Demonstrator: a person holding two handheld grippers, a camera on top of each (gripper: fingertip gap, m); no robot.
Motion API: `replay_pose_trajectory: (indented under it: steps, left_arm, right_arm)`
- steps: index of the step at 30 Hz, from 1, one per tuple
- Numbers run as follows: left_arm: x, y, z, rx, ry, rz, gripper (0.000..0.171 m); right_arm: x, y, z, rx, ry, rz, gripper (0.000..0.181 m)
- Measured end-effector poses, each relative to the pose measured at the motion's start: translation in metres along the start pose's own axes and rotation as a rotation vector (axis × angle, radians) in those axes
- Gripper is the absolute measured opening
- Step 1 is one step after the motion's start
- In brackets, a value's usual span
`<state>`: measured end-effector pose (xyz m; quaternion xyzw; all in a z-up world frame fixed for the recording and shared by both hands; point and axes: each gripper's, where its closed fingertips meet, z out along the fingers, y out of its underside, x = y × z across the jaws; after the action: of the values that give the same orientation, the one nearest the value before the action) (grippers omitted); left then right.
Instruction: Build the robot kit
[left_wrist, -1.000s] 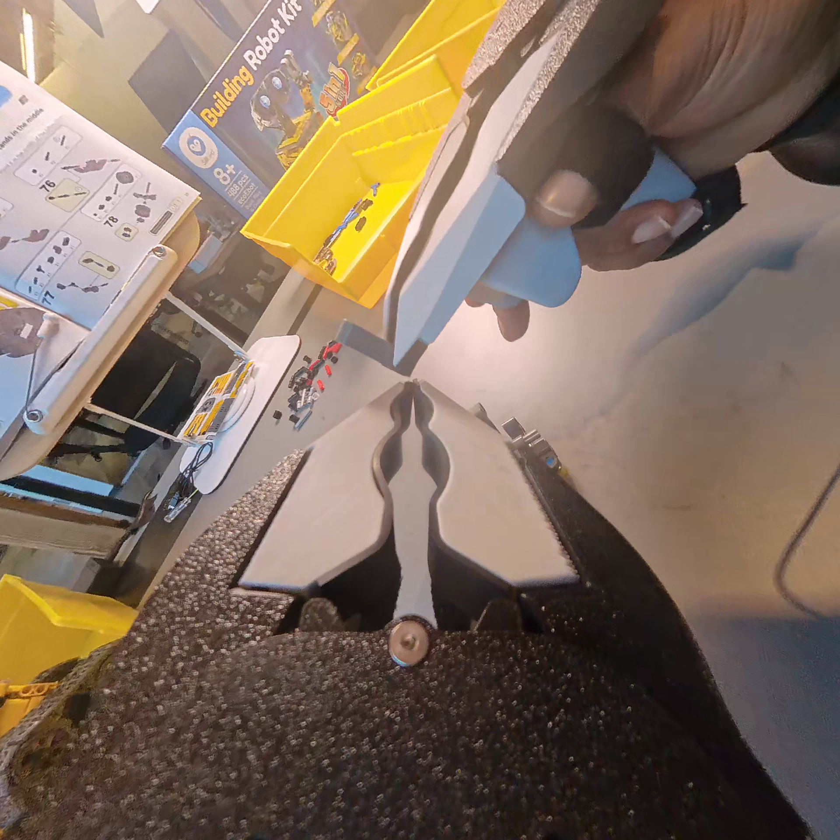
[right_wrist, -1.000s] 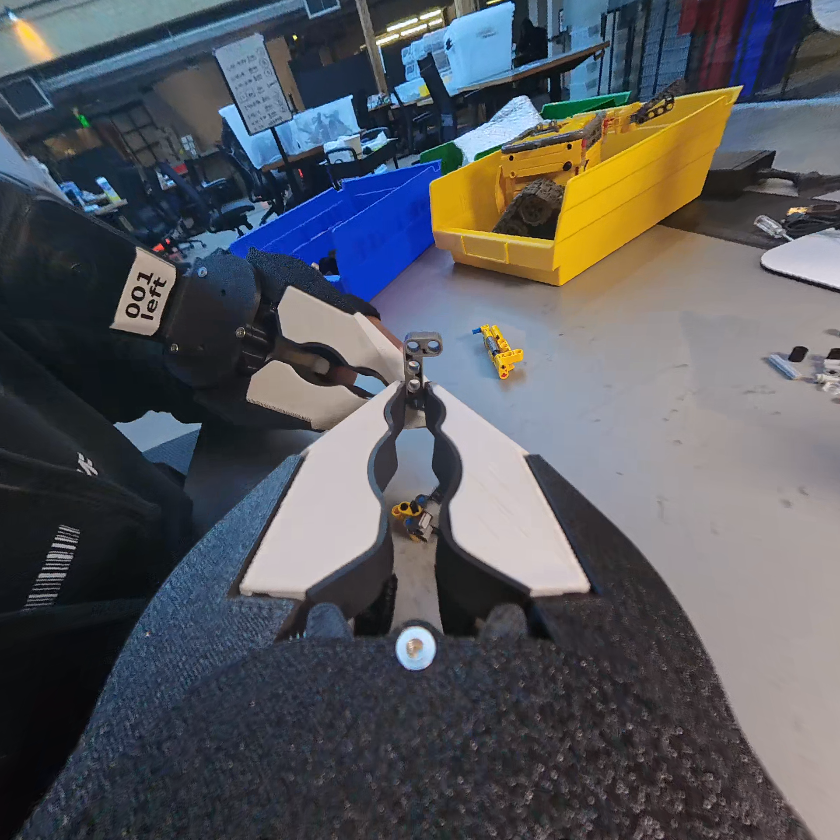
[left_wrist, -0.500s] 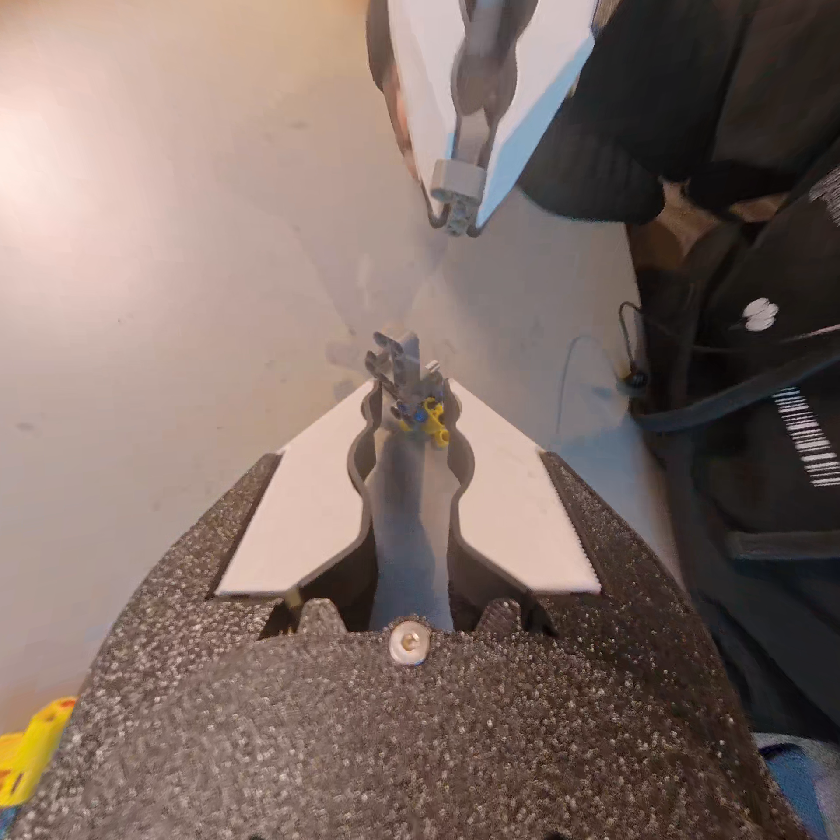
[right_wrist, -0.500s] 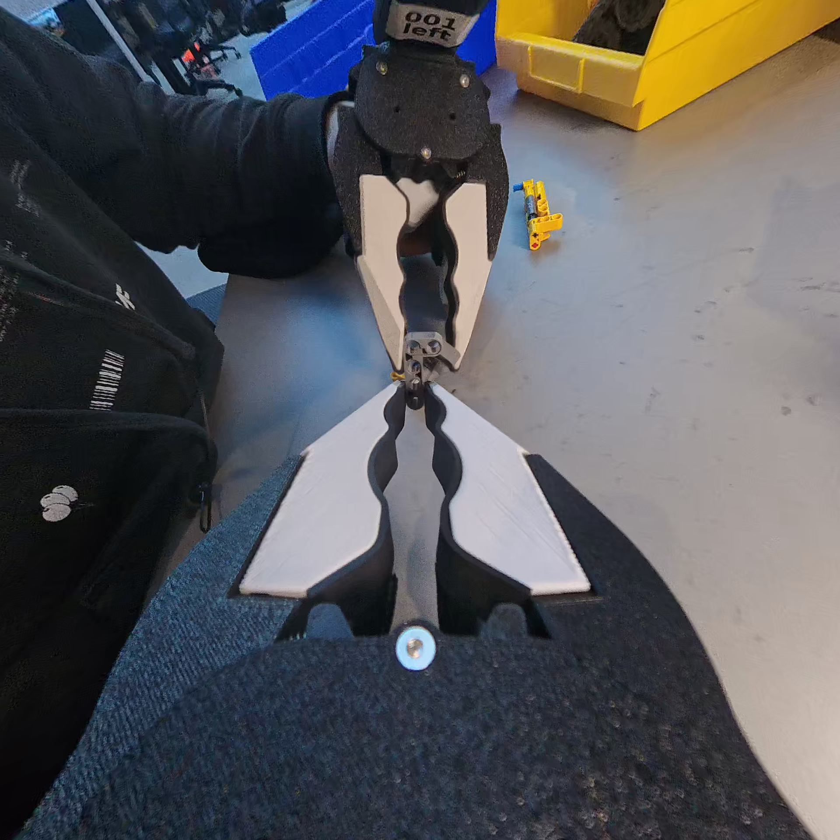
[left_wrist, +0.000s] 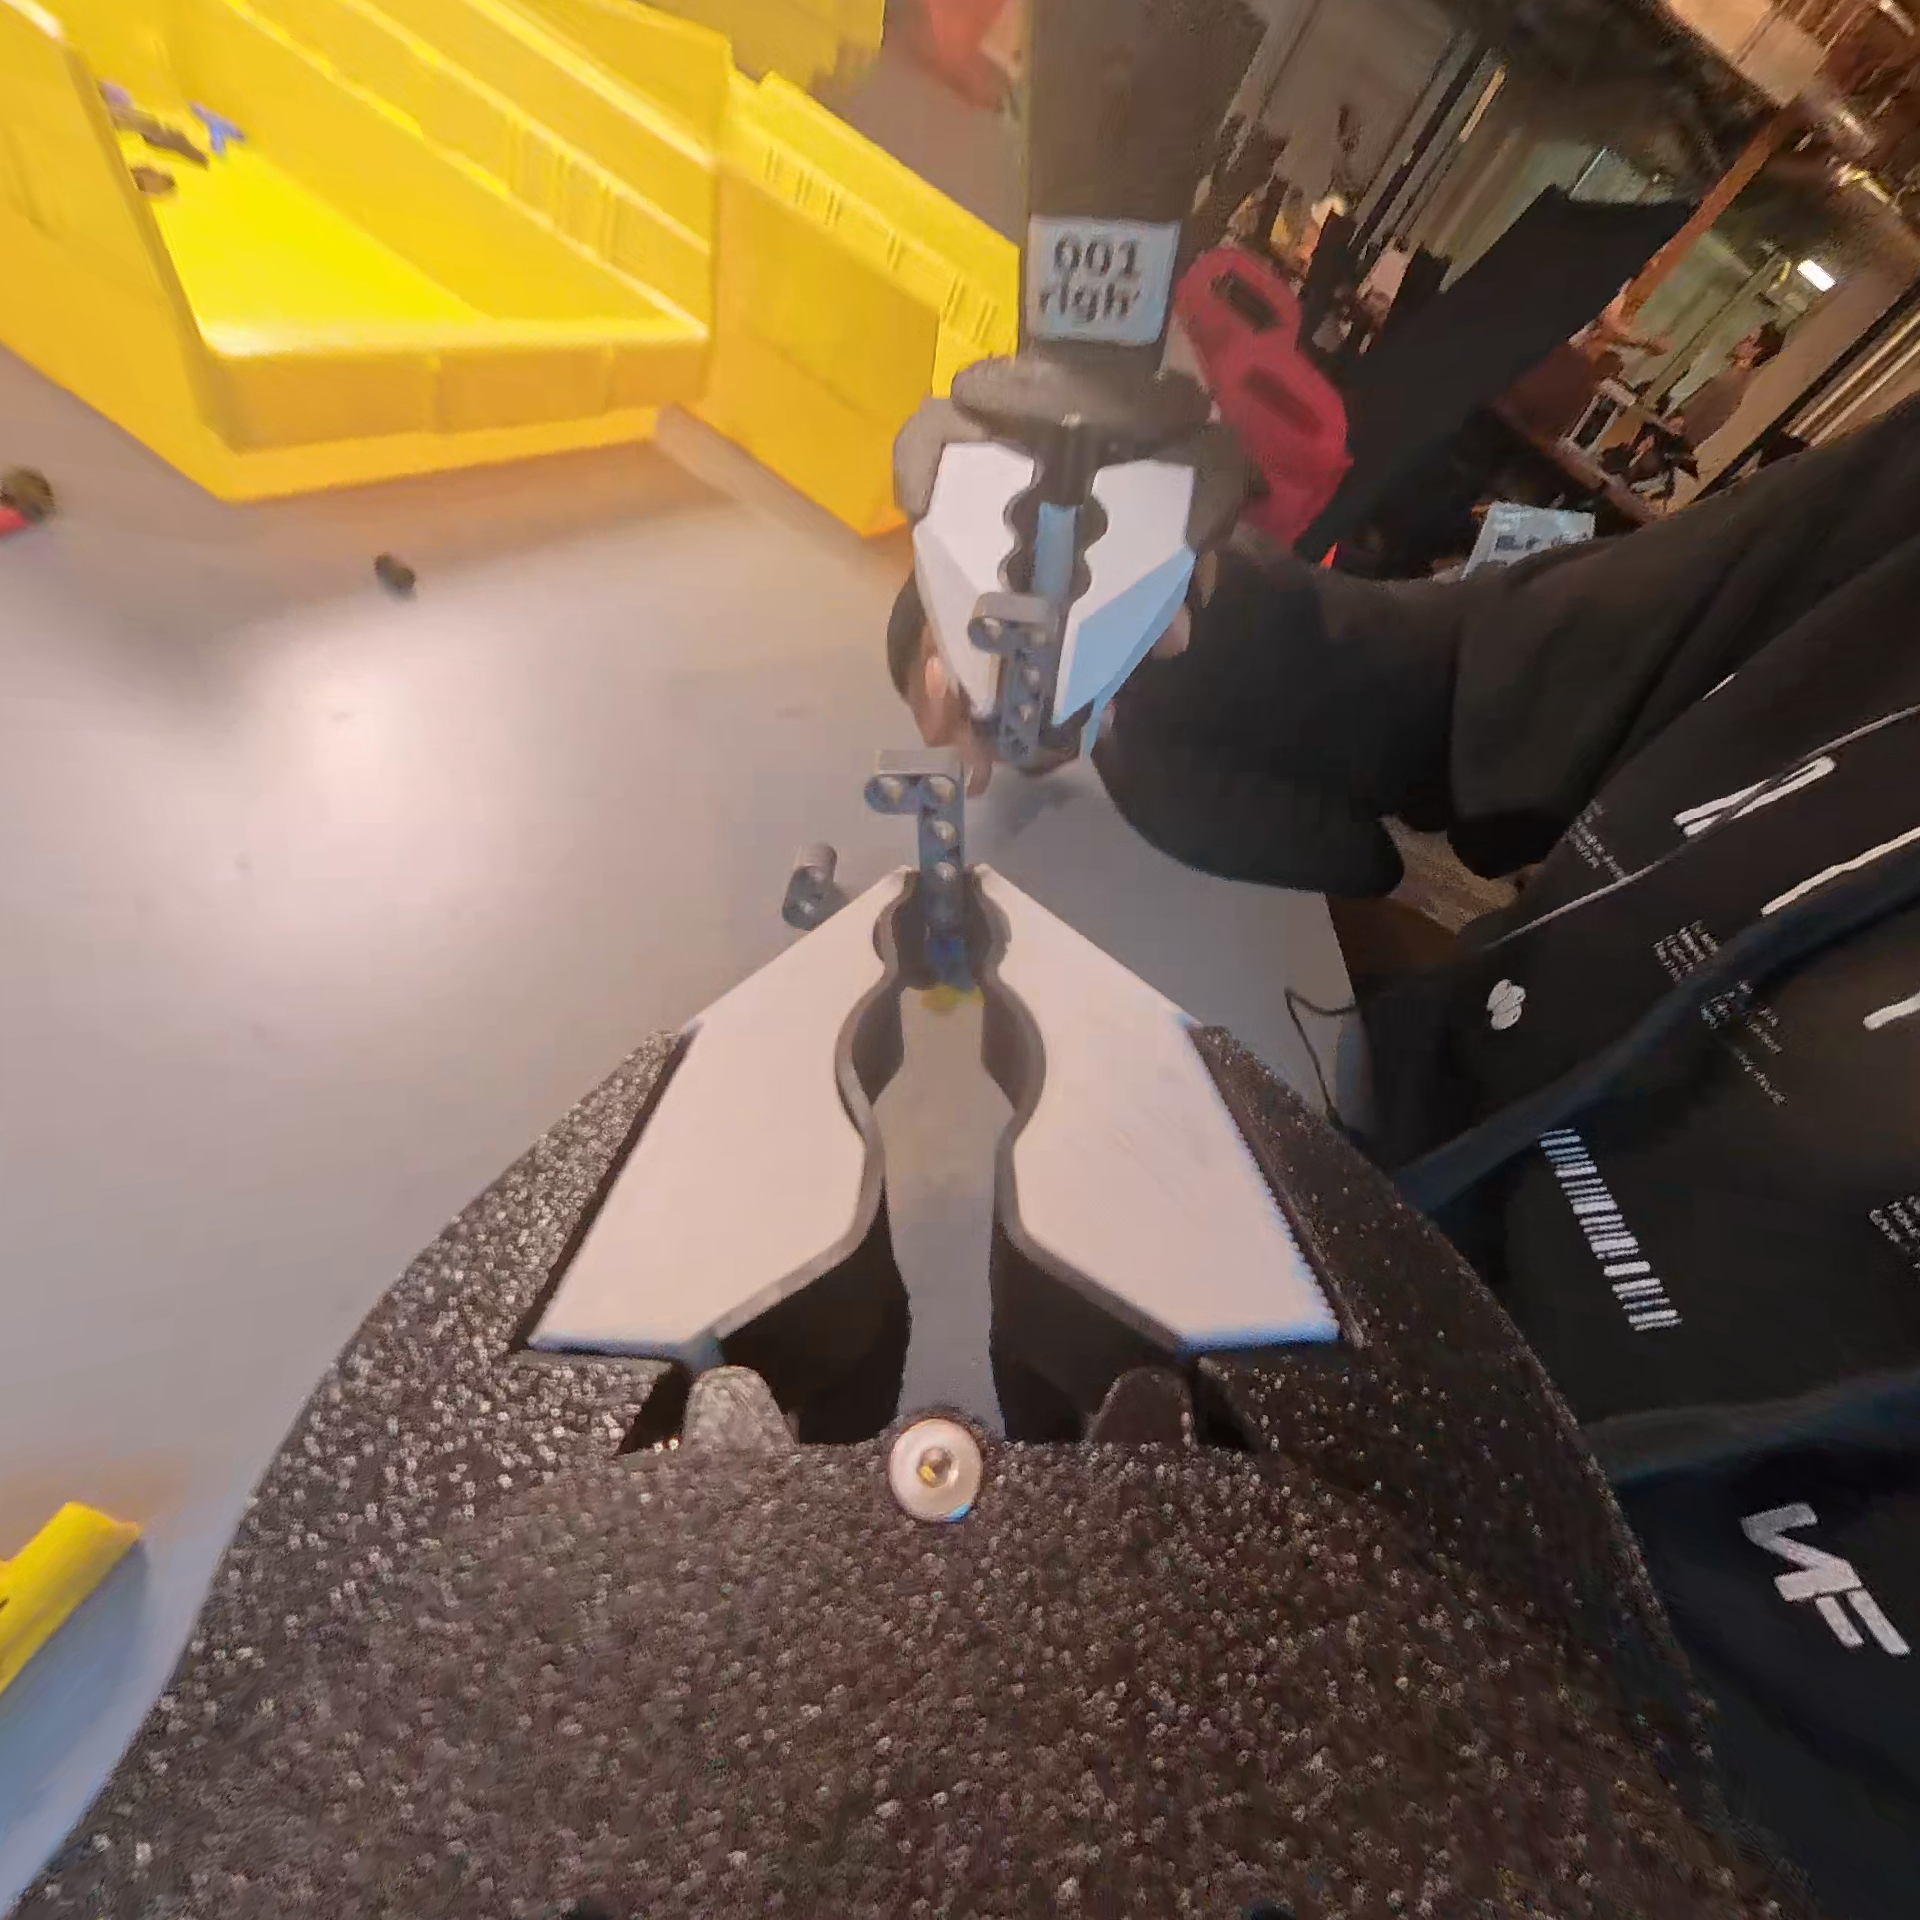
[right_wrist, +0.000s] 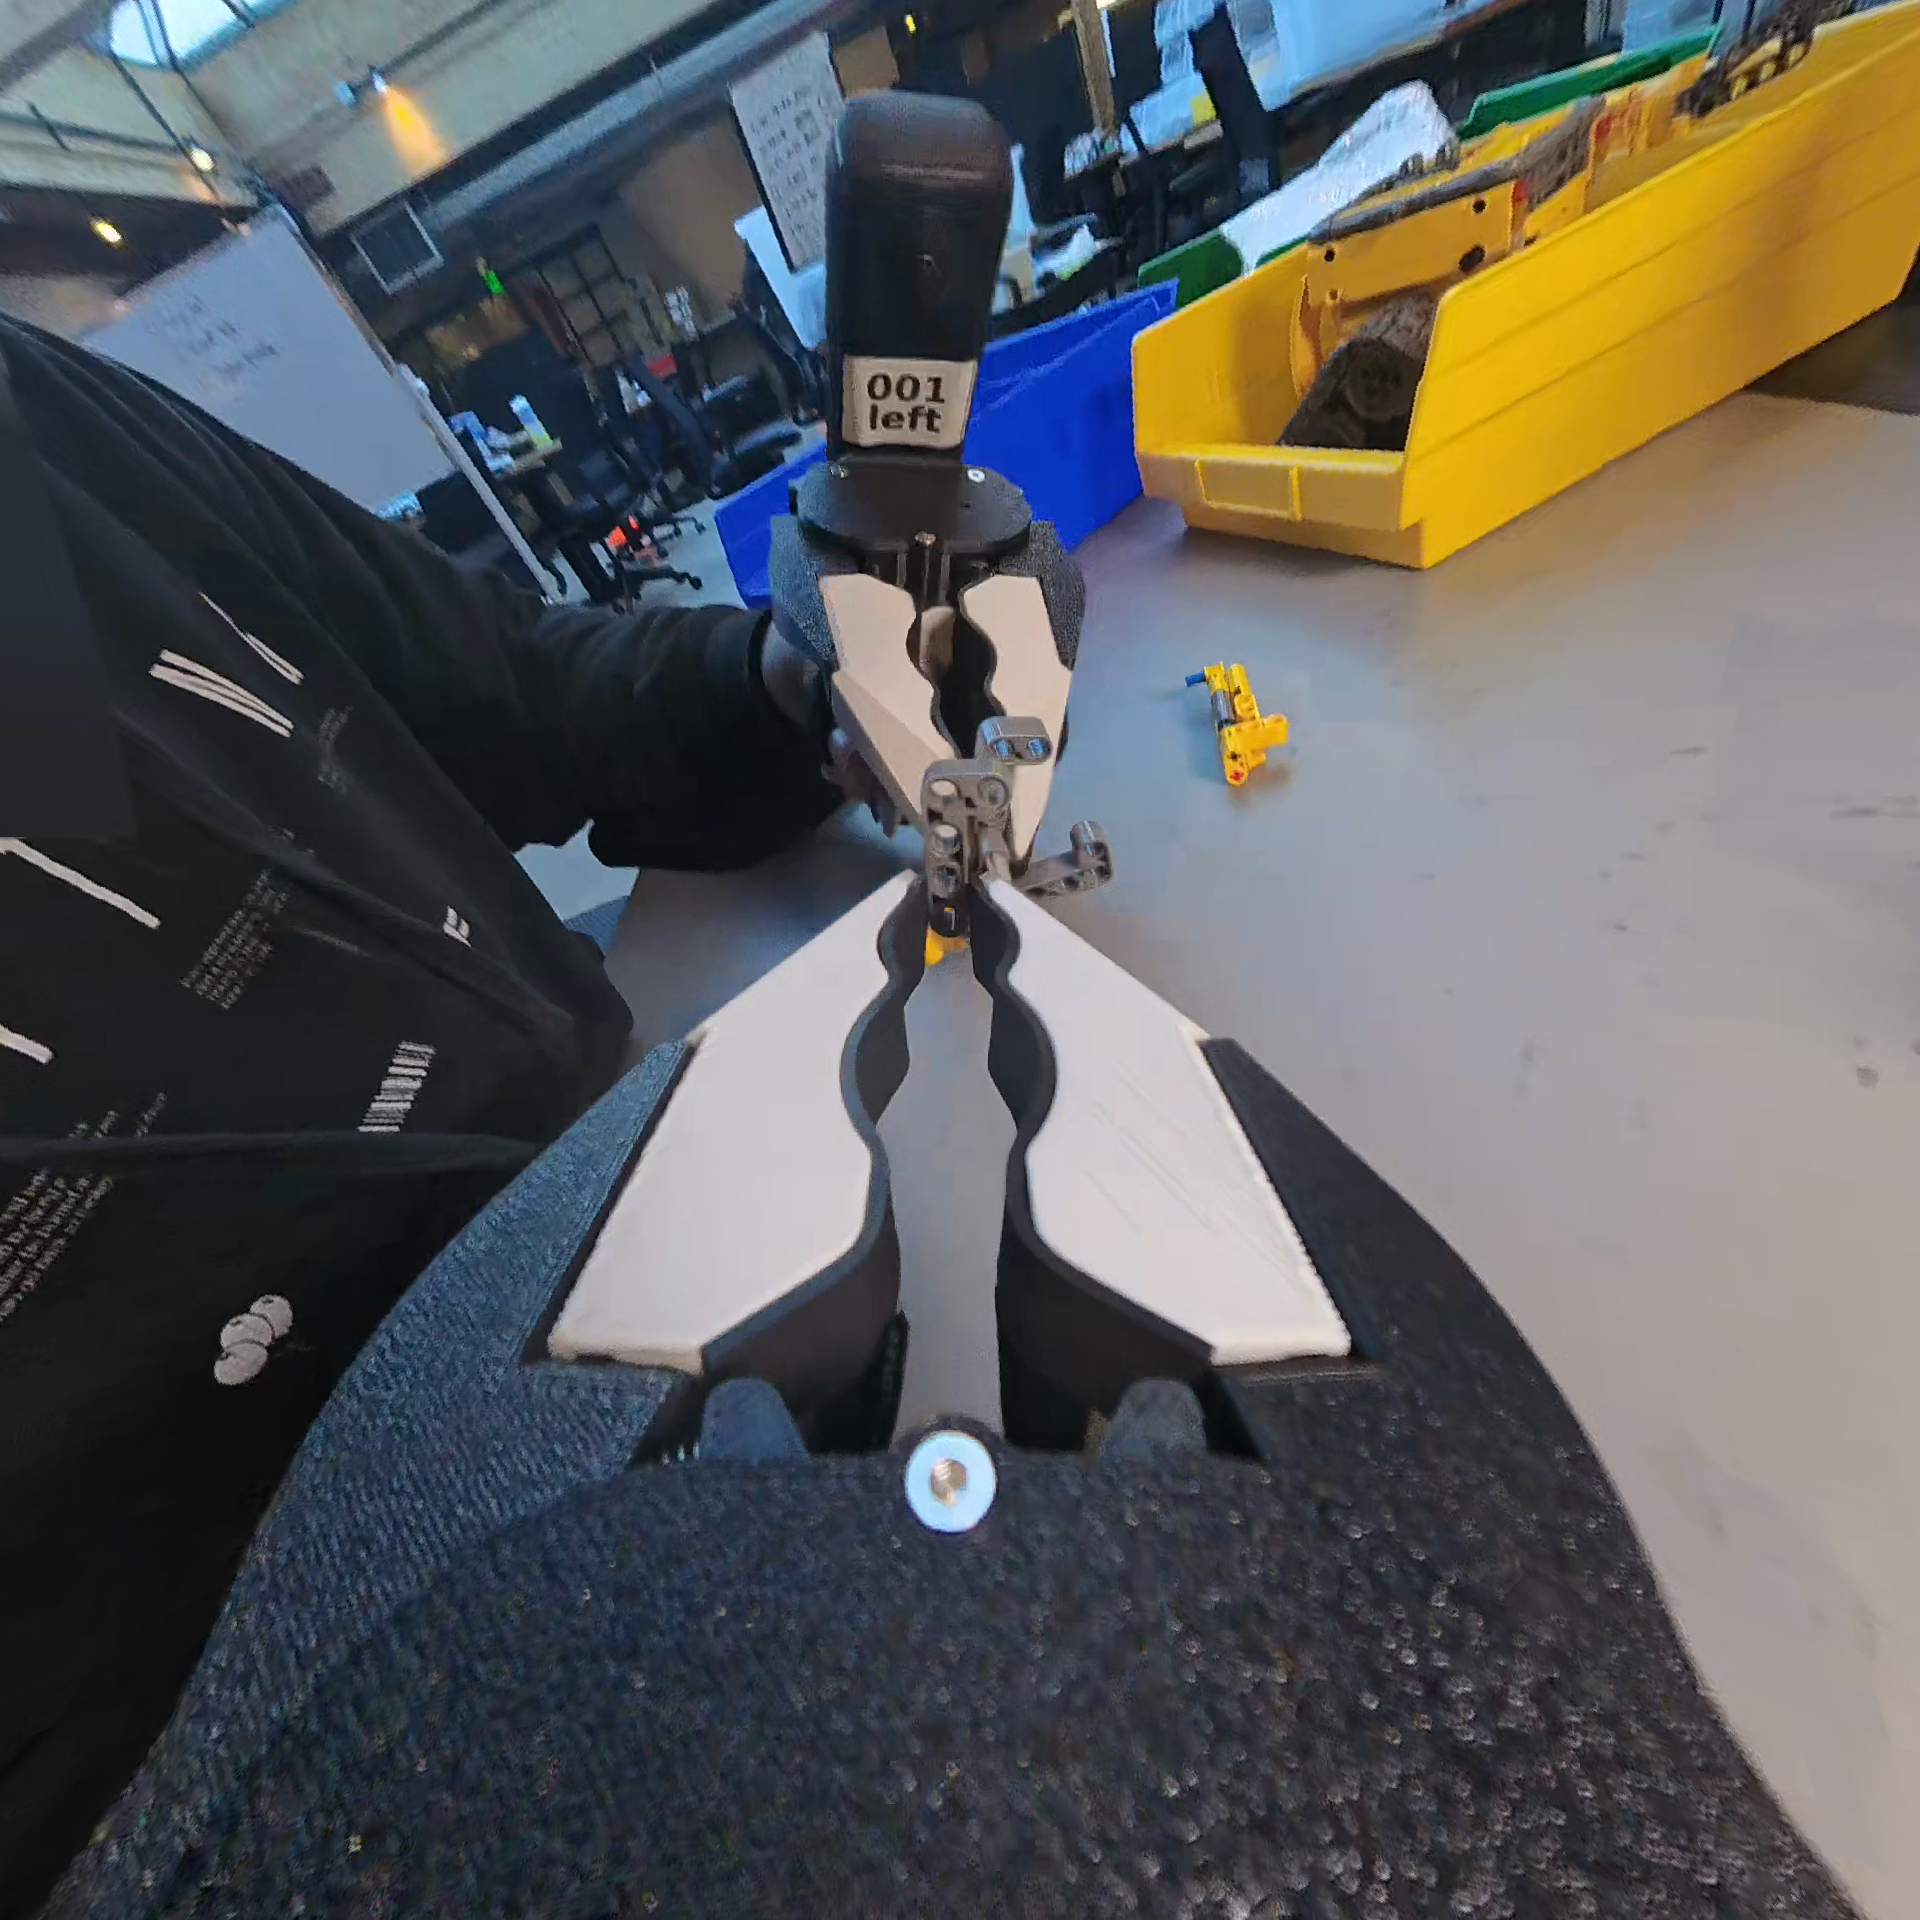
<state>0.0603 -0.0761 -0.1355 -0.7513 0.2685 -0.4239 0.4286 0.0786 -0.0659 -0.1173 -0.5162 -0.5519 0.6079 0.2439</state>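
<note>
My left gripper (left_wrist: 940, 894) is shut on a small assembly (left_wrist: 935, 831): a grey L-shaped holed beam with blue and yellow bits at its base. A short grey arm (left_wrist: 810, 883) sticks out to its side. My right gripper (right_wrist: 951, 894) is shut on a second grey L-shaped holed beam (right_wrist: 961, 810). The two grippers face each other tip to tip above the grey table (right_wrist: 1455, 1039), and the two beams stand close together. In the left wrist view the right gripper (left_wrist: 1029, 748) shows with its beam (left_wrist: 1013, 644). In the right wrist view the left gripper's fingers (right_wrist: 883, 717) show just behind my beam.
Yellow bins (left_wrist: 416, 312) stand at the far left of the left wrist view. A yellow bin (right_wrist: 1455, 468) with a tracked model and a blue bin (right_wrist: 1039, 416) stand behind. A small yellow assembly (right_wrist: 1242, 722) and a dark loose part (left_wrist: 395, 571) lie on the table. Black sleeves (left_wrist: 1455, 675) flank the grippers. Left and right tips are no more than a few centimetres apart.
My left gripper swung down, opened around the grey, blue and yellow assembly on the table, shut on it and lifted it to face the right gripper. The right gripper kept its beam.
</note>
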Motion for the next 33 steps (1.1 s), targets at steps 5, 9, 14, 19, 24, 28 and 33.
replay_pose_trajectory:
  steps: [5, 9, 14, 19, 24, 28, 33]
  left_arm:
    - [0.018, -0.020, -0.002, 0.095, 0.049, 0.020, 0.006]
    - [0.025, -0.025, -0.003, 0.128, 0.080, 0.002, 0.006]
    - [0.035, -0.030, -0.005, 0.139, 0.103, 0.010, 0.006]
    - [0.037, -0.030, -0.005, 0.136, 0.097, 0.011, 0.006]
    - [0.034, -0.029, -0.005, 0.130, 0.062, 0.027, 0.006]
    - [0.032, -0.034, -0.007, 0.157, 0.016, 0.070, 0.006]
    - [0.030, -0.043, -0.010, 0.230, -0.019, 0.083, 0.006]
  right_arm:
    - [-0.005, -0.016, 0.007, 0.116, -0.044, 0.031, 0.007]
    - [-0.014, -0.019, 0.009, 0.155, -0.122, 0.076, 0.007]
    - [-0.024, -0.022, 0.009, 0.195, -0.192, 0.082, 0.007]
    - [-0.023, -0.026, 0.009, 0.230, -0.206, 0.090, 0.007]
    - [-0.022, -0.026, 0.010, 0.242, -0.212, 0.104, 0.007]
    - [-0.020, -0.031, 0.012, 0.304, -0.183, 0.110, 0.006]
    - [-0.017, -0.040, 0.012, 0.404, -0.121, 0.096, 0.006]
